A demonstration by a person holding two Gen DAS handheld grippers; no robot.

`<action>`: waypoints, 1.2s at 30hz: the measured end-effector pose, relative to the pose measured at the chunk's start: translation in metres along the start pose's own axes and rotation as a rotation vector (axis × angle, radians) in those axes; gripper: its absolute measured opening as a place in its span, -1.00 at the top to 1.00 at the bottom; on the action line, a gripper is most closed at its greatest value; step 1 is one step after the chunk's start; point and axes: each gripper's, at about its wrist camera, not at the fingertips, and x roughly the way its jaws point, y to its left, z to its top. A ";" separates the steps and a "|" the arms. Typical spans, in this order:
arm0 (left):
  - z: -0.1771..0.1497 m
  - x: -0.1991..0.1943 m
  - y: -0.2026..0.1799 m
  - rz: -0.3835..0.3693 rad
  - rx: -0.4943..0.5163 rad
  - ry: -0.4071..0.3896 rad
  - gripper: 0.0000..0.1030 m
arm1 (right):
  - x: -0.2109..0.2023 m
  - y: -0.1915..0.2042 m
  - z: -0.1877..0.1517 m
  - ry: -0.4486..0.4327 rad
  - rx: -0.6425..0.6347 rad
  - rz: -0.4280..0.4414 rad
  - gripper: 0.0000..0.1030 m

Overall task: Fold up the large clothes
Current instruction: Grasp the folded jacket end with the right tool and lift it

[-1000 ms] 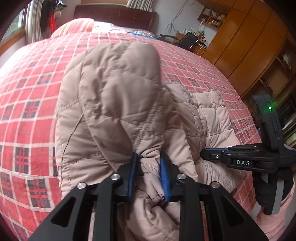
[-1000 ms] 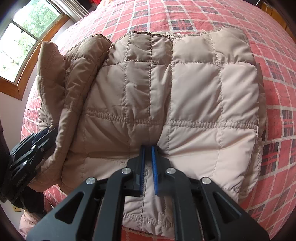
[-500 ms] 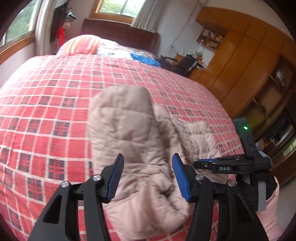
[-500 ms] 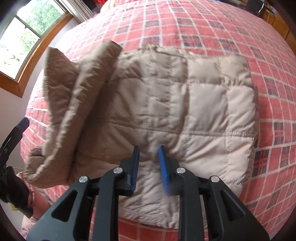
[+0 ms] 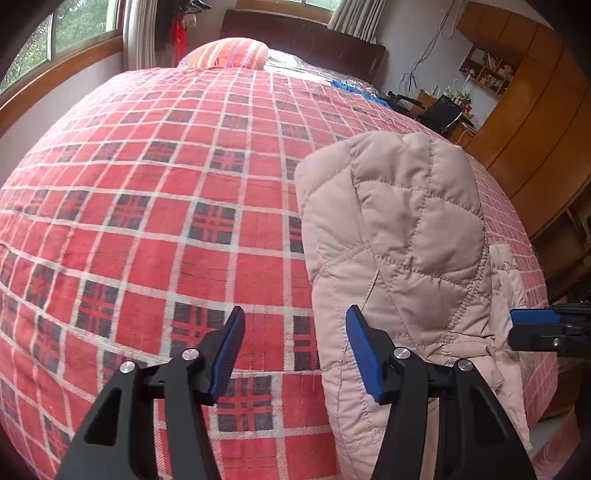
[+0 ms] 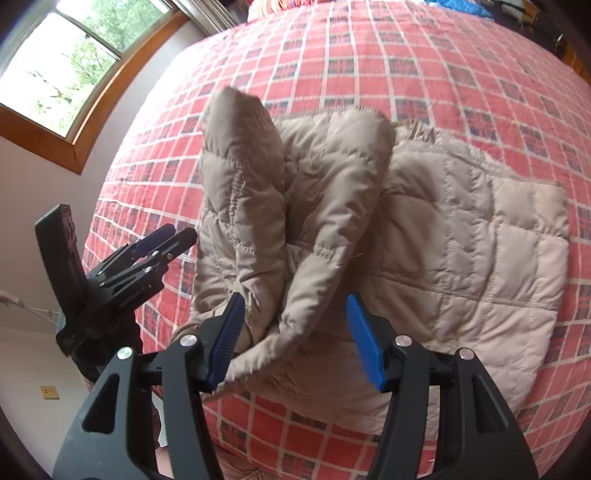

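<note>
A beige quilted jacket (image 6: 424, 236) lies on the red plaid bed cover (image 6: 369, 55), its two sleeves (image 6: 240, 177) folded across the left side. In the left wrist view the jacket (image 5: 406, 240) fills the right half. My left gripper (image 5: 295, 349) is open, hanging over bare bed cover (image 5: 147, 184) just left of the jacket, holding nothing. My right gripper (image 6: 293, 341) is open too, raised over the near ends of the sleeves with nothing between its fingers. The left gripper (image 6: 162, 240) shows at the left edge of the right wrist view, beside the sleeves.
A striped pillow (image 5: 225, 53) and dark headboard (image 5: 306, 33) are at the far end of the bed. Wooden wardrobes (image 5: 528, 110) stand to the right, a window (image 6: 62, 62) to the left. A blue cloth (image 5: 351, 88) lies near the headboard.
Both grippers have let go of the jacket and opened wide. Both have pulled back from it; the left one has shifted left over bare bed cover.
</note>
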 end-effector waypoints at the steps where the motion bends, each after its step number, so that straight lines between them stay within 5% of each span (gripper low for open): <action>1: -0.001 0.003 -0.002 0.002 0.002 0.003 -0.10 | 0.007 0.003 0.004 0.012 0.003 -0.005 -0.11; 5: -0.003 0.011 -0.007 -0.003 0.003 0.002 -0.07 | 0.027 0.012 0.007 0.032 0.009 -0.040 -0.05; 7: -0.006 0.010 -0.007 -0.023 -0.006 0.004 -0.07 | 0.036 0.012 0.008 0.033 0.010 -0.057 0.45; 10: -0.006 0.011 0.001 -0.091 -0.045 0.026 -0.09 | 0.036 0.014 0.003 0.000 -0.014 -0.052 0.71; 15: -0.013 0.002 0.023 -0.171 -0.122 0.030 -0.25 | 0.018 0.009 -0.001 -0.044 -0.019 -0.002 0.79; 25: -0.018 0.013 -0.007 -0.612 -0.193 0.125 -0.39 | -0.057 -0.015 -0.019 -0.196 0.000 0.072 0.82; 27: -0.015 0.013 -0.026 -0.686 -0.171 0.145 -0.35 | -0.074 -0.024 -0.025 -0.230 0.005 0.072 0.82; 31: -0.009 0.008 -0.072 -0.668 -0.097 0.132 0.09 | -0.101 -0.043 -0.039 -0.296 0.042 0.045 0.82; 36: -0.002 0.017 -0.125 -0.653 -0.012 0.152 0.40 | -0.109 -0.085 -0.056 -0.305 0.123 0.020 0.82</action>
